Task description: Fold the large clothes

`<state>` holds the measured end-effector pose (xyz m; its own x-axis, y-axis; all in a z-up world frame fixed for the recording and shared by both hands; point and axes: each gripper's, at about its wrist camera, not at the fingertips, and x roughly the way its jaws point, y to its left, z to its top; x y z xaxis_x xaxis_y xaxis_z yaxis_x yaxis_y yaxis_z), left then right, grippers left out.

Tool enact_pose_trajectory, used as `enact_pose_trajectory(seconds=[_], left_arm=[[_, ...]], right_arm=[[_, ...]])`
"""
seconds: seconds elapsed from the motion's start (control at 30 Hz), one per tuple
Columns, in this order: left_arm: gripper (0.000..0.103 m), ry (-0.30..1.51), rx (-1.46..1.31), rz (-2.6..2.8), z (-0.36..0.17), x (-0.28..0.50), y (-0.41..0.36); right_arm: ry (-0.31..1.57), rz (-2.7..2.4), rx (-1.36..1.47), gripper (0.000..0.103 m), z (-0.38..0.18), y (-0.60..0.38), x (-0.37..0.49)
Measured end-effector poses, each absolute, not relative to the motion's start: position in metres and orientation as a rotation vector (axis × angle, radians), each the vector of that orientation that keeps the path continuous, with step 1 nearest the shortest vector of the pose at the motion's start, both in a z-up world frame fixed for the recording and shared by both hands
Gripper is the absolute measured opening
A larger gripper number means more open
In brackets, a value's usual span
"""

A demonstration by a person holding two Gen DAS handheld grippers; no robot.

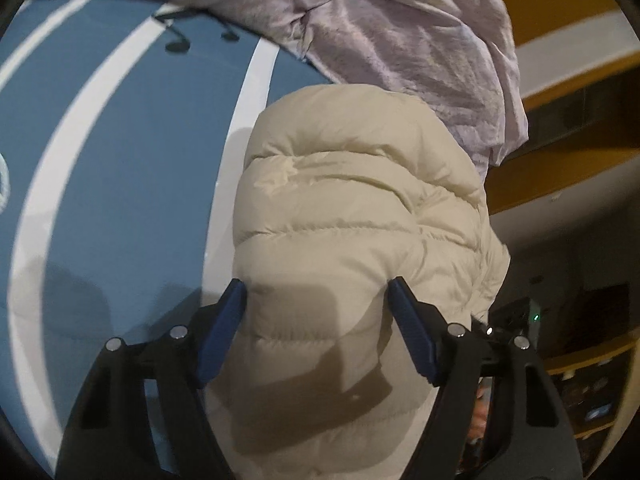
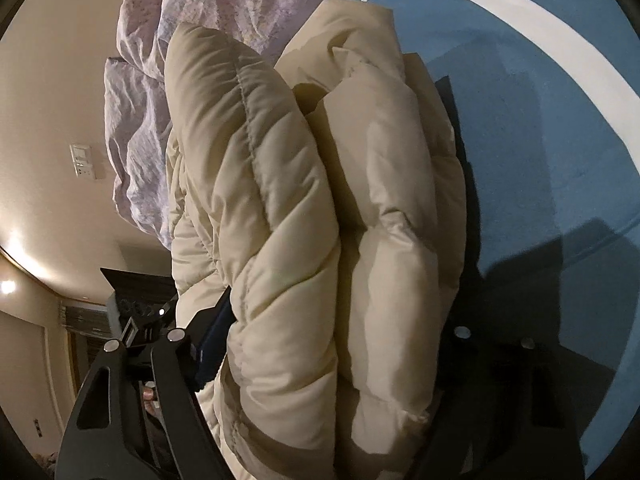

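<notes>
A cream quilted puffer jacket (image 1: pixel 352 208) lies folded in a thick bundle on a blue bed sheet with white stripes (image 1: pixel 120 160). My left gripper (image 1: pixel 318 316) is open, its blue fingers (image 1: pixel 224 332) spread on either side of the bundle's near end, just above it. In the right wrist view the jacket (image 2: pixel 304 240) fills the frame as stacked puffy layers. My right gripper (image 2: pixel 320 344) has the thick folded layers between its jaws; only the left blue finger (image 2: pixel 212 348) shows, pressed against the fabric, and the right finger is hidden behind the jacket.
A crumpled lilac duvet (image 1: pixel 400 32) lies beyond the jacket, also in the right wrist view (image 2: pixel 168 60). The bed edge runs along the jacket's outer side, with wooden shelves (image 1: pixel 580 80) and dark furniture beyond. A wall with switches (image 2: pixel 82 164) shows in the right wrist view.
</notes>
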<state>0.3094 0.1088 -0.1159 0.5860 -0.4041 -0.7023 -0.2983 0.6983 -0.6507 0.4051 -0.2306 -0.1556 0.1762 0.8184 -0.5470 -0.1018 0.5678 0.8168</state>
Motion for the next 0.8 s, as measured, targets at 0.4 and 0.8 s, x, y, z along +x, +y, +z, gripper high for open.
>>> enact_pose_trajectory(seconds=[0.4, 0.8], left_arm=[[0.072, 0.967, -1.052, -0.113, -0.145, 0.306, 0.119], [0.033, 0.858, -1.136, -0.122, -0.114, 0.296, 0.155]], right_arm=[[1.284, 0.820, 0.722, 0.071, -0.162, -0.221, 0.415], [1.211, 0.995, 0.808, 0.039, -0.148, -0.195, 0.426]])
